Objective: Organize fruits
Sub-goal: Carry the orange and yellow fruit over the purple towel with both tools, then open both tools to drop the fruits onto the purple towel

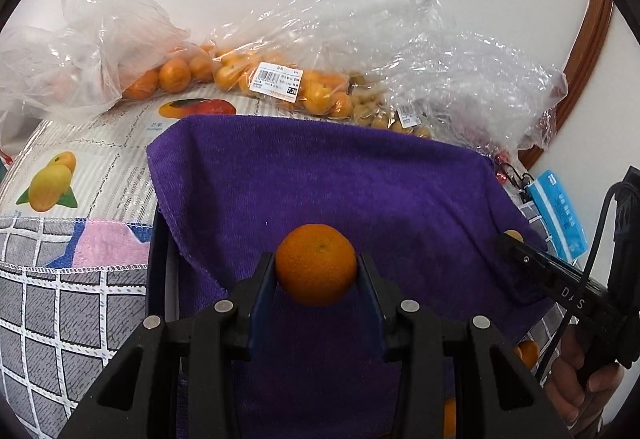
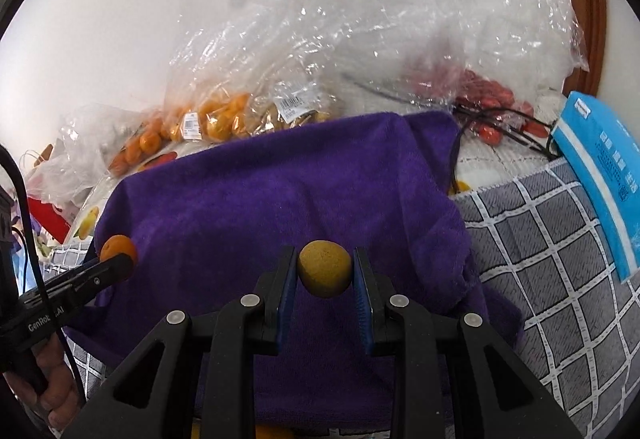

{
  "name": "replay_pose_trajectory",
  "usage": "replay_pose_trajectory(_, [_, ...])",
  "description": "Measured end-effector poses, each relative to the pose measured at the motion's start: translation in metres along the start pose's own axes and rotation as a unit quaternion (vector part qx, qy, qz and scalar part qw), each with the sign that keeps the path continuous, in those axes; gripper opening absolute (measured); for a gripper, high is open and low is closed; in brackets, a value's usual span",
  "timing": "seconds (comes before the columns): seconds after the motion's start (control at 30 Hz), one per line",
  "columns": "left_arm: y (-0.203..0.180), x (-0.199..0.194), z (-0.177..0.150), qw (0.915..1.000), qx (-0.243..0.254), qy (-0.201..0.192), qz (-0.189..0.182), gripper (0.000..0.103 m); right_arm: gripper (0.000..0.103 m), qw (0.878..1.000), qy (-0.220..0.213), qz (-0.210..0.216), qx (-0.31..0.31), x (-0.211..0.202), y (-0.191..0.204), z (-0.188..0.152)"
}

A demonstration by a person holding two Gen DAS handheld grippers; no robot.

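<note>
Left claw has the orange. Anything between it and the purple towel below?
Nothing visible. The left claw grips the round orange mandarin over a bare stretch of the purple terry towel. The right claw, holding a small yellow-brown fruit, is off to the side.

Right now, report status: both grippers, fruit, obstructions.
Left gripper shut on orange. Right gripper shut on yellow-brown fruit. Both over purple towel; nothing in the way.

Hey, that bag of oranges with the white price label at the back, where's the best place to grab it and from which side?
Grip the loose, crumpled plastic rising above the bag of oranges, coming down from above. The fruit lies heaped low in the bag, while the empty film stands up free over it, so thin jaws can likely pinch it. Both grippers are full now: left gripper holds an orange, right gripper a yellowish fruit.
</note>
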State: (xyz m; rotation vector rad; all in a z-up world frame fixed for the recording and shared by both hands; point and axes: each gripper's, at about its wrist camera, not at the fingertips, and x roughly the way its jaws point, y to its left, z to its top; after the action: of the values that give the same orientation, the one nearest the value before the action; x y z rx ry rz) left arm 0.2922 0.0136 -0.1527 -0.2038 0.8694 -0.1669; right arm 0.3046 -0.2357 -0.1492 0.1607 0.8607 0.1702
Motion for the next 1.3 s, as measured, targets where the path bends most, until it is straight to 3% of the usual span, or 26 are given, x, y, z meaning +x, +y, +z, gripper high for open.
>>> replay_pose_trajectory(0.97, [0.000,0.011,-0.001,0.9996,0.005,0.025,0.008,0.038,0.027,1.000,0.013,-0.002,0.003,0.007,-0.001,-0.002])
replay_pose_trajectory(1.3, [0.002,0.009,0.000,0.9997,-0.004,0.023,-0.002,0.039,0.041,1.000,-0.003,0.010,0.002,-0.001,0.003,-0.003])
